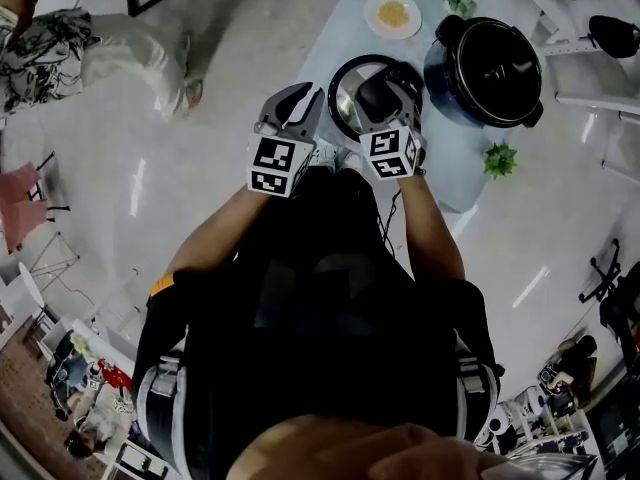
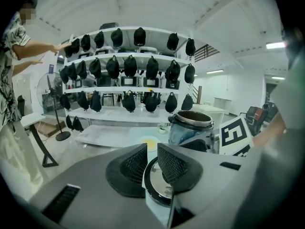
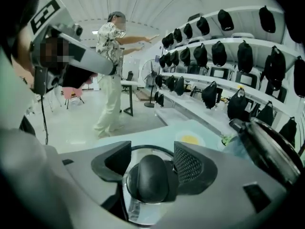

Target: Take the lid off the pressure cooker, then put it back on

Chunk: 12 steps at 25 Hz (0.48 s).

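Observation:
The pressure cooker's round metal lid [image 1: 348, 88] hangs above the pale table, left of the open dark pot [image 1: 490, 68]. My right gripper [image 1: 385, 83] is shut on the lid's black knob [image 1: 378, 96]; in the right gripper view the knob [image 3: 151, 178] fills the space between the jaws of the right gripper [image 3: 147, 168], with the lid [image 3: 143, 213] under it. My left gripper [image 1: 318, 98] sits at the lid's left rim; in its own view the left gripper [image 2: 151, 163] has its jaws nearly together on the lid's edge [image 2: 159, 187]. The pot [image 2: 190, 128] stands uncovered beyond.
A white plate with yellow food [image 1: 392, 14] lies at the table's far end. Small green plants [image 1: 500, 158] [image 1: 460, 1] stand beside the pot. A person [image 3: 112, 80] stands on the floor to the left. Shelves of black bags [image 2: 128, 66] line the far side.

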Motion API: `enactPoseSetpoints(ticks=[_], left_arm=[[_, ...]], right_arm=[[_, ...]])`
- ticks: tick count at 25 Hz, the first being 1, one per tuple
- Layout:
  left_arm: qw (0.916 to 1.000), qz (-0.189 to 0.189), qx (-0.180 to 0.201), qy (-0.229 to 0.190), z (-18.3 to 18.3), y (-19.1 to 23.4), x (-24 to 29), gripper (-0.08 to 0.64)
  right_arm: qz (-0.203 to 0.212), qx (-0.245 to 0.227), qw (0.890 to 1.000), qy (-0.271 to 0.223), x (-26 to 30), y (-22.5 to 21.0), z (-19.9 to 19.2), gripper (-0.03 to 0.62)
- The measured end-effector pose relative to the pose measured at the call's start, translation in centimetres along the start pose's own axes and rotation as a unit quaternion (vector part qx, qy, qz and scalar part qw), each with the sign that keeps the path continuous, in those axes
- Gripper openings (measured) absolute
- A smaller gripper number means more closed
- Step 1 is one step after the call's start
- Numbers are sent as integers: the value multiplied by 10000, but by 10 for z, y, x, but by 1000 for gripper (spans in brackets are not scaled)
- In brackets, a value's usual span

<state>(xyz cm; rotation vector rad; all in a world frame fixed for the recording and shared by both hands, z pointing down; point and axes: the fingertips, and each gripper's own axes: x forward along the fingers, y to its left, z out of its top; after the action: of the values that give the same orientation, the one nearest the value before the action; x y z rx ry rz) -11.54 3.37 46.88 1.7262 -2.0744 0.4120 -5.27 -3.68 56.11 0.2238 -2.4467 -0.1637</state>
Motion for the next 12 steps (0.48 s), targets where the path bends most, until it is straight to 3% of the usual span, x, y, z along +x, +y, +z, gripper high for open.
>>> enactPoseSetpoints(ticks=[6, 12], left_arm=[[9999, -58, 117, -35, 22, -26, -31, 67], [9996, -100, 186, -170, 40, -49, -59, 67]], right_arm=[[-218, 717, 9946, -712, -76, 1, 50, 222], [-466, 1109, 9874, -1028, -135, 5, 64, 116]])
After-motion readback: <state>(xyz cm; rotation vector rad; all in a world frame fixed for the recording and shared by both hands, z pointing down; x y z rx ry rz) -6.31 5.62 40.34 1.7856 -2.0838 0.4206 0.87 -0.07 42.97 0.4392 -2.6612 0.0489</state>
